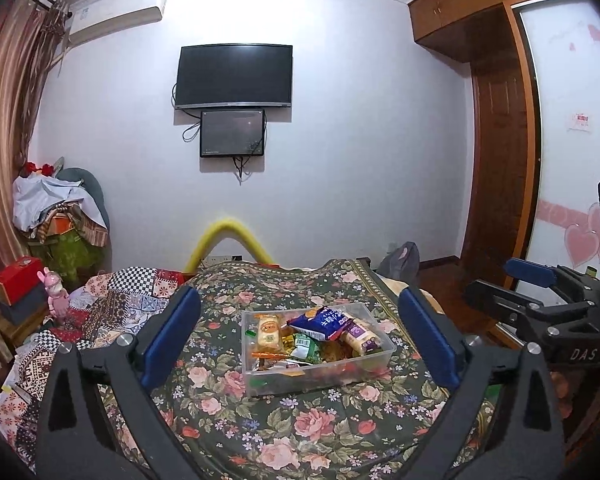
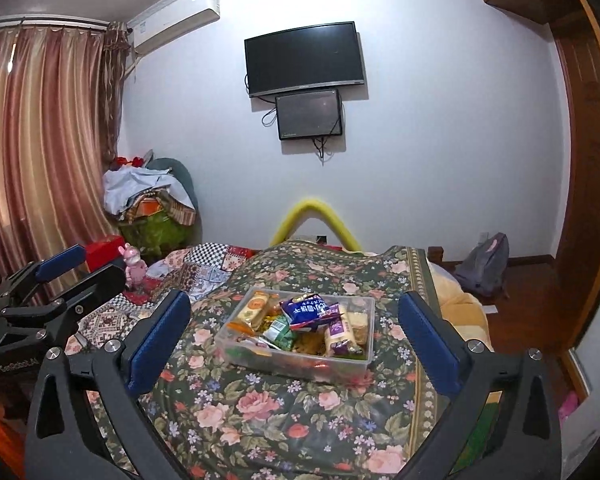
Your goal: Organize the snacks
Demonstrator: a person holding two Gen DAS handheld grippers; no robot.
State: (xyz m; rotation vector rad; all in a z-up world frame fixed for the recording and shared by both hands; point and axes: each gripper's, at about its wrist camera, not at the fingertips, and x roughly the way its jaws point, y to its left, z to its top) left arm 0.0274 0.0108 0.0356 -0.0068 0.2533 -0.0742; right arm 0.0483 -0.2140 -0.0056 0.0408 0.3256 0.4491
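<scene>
A clear plastic box (image 1: 259, 384) full of snack packets sits on the floral bedspread (image 1: 300, 432); it also shows in the right wrist view (image 2: 235, 350). On top lie a blue packet (image 1: 324, 322), an orange-yellow packet (image 1: 268, 334) and a purple-and-cream packet (image 1: 360, 338). My left gripper (image 1: 300, 338) is open and empty, its blue pads either side of the box, short of it. My right gripper (image 2: 295, 334) is open and empty, also held short of the box. Each gripper shows at the edge of the other's view.
A patchwork quilt (image 1: 111, 304) covers the bed's left side, with a pink toy rabbit (image 1: 55, 296) and red box (image 1: 17, 284) beyond. A grey backpack (image 2: 484, 264) lies on the wooden floor at right. A wall, televisions and yellow foam tube (image 1: 231, 236) stand behind.
</scene>
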